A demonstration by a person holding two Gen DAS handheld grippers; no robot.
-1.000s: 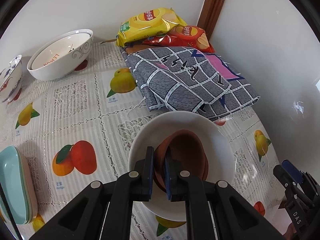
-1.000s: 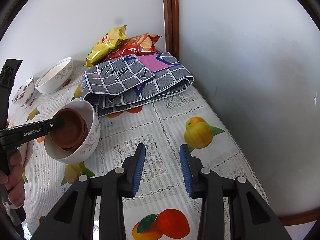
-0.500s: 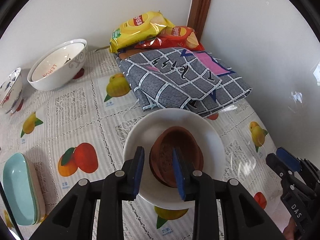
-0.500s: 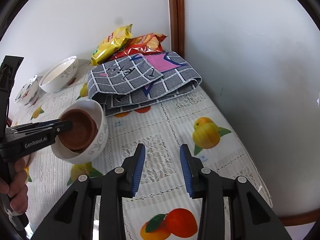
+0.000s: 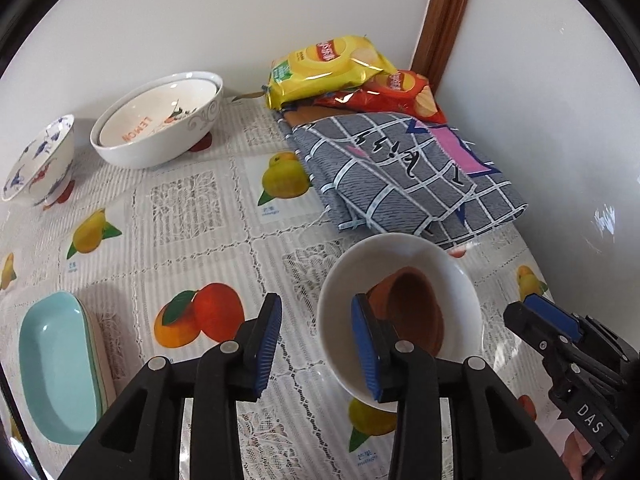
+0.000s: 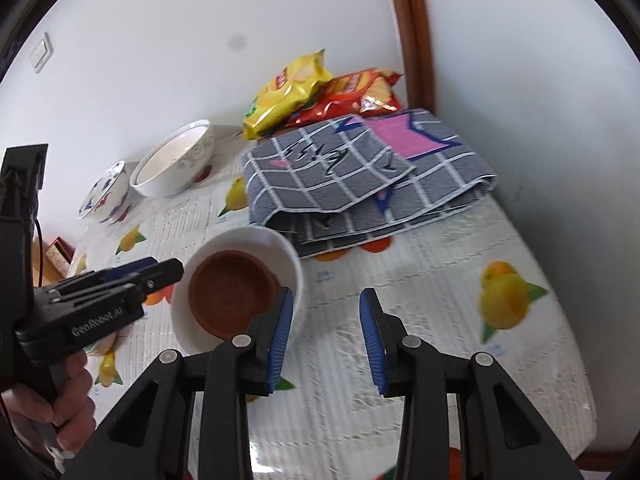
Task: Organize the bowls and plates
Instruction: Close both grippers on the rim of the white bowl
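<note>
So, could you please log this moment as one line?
left tongs: just opened, empty | brown bowl: inside white bowl | right tongs: open, empty

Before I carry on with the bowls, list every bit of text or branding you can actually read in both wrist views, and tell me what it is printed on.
"LEMON": orange letters inside the large white scroll-patterned bowl.
"DAS": white letters on the black right gripper.
"GenRobot.AI": on the black left gripper.
Red logo on the yellow crisp bag: too small to read.
Logo on the red crisp bag: too small to read.
Captions under the fruit on the lace-print tablecloth: too small to read.
Black script on the grey checked folded cloth: not legible.
</note>
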